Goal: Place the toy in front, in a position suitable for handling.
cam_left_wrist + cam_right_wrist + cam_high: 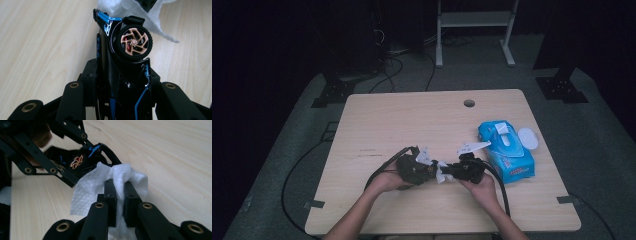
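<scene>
The left gripper [120, 82] is clamped on a small black toy car with blue trim and bronze-spoked wheels [130, 47], its jaws pressing the car's flanks so one wheel faces the left gripper view. The right gripper [120, 195] has its jaws together on a bunched white wet wipe [100, 182], which touches the car at roughly the 11 o'clock side of the right gripper view. In the high view both meet near the front middle of the light wooden desk [412, 115], with the left gripper [419, 169] at 9 o'clock of the right gripper [462, 170].

By my judgement the car is light, rigid plastic with a glossy, slippery shell; its wheels probably spin, so the body sides are the safest place to hold, not the tyres. The wipe is soft, limp and damp; a pinch at a gathered fold suits it, and it should drag rather than scratch.

A blue wet-wipe packet with an open white lid [507, 150] lies at 3 o'clock of the grippers. The car's far end and underside are hidden behind the jaws and wipe, and in the high view it is too dark to make out.
</scene>
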Demonstrator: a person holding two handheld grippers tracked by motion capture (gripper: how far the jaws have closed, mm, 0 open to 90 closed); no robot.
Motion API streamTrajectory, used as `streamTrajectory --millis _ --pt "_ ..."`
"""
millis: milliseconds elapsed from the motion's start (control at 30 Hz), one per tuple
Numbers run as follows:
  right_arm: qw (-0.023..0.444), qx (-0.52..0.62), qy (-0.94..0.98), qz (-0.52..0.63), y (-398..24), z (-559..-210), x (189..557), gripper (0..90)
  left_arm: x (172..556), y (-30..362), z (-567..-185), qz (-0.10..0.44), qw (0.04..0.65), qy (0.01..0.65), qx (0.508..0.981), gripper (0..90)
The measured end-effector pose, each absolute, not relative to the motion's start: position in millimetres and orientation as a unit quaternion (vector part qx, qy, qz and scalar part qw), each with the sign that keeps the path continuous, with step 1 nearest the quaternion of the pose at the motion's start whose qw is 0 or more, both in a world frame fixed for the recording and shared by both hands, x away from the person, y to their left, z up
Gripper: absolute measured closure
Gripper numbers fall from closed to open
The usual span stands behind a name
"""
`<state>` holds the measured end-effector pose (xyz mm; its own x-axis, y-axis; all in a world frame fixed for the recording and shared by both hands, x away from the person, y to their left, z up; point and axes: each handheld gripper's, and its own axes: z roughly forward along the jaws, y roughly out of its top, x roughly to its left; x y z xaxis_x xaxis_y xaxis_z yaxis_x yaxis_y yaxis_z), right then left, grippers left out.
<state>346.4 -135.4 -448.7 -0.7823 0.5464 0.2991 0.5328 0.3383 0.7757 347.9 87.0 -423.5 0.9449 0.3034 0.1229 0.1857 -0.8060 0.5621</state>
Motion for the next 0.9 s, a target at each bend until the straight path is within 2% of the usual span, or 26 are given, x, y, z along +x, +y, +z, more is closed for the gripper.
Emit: streamTrajectory --millis 33,133,167,367,533,900 --pt "0.0 0.33 0.806 0.492 -140 -443 345 83.1 347 91 -419 0.101 0.313 0.131 0.935 57.3" --pt "-0.005 0.326 0.796 0.51 -143 -434 344 83.1 345 95 -415 0.103 0.339 0.13 0.926 57.2" --pt "0.003 0.317 0.793 0.521 -144 -423 341 83.0 343 97 -411 0.109 0.362 0.128 0.917 57.2" --pt "0.042 0.281 0.796 0.535 -140 -391 330 83.1 336 100 -404 0.117 0.41 0.13 0.895 57.2" --pt "0.075 0.26 0.807 0.525 -128 -379 321 83.1 334 105 -407 0.114 0.436 0.132 0.883 57.3" --pt "0.059 0.256 0.809 0.526 -120 -379 326 83.1 329 122 -409 0.121 0.451 0.14 0.873 57.3"
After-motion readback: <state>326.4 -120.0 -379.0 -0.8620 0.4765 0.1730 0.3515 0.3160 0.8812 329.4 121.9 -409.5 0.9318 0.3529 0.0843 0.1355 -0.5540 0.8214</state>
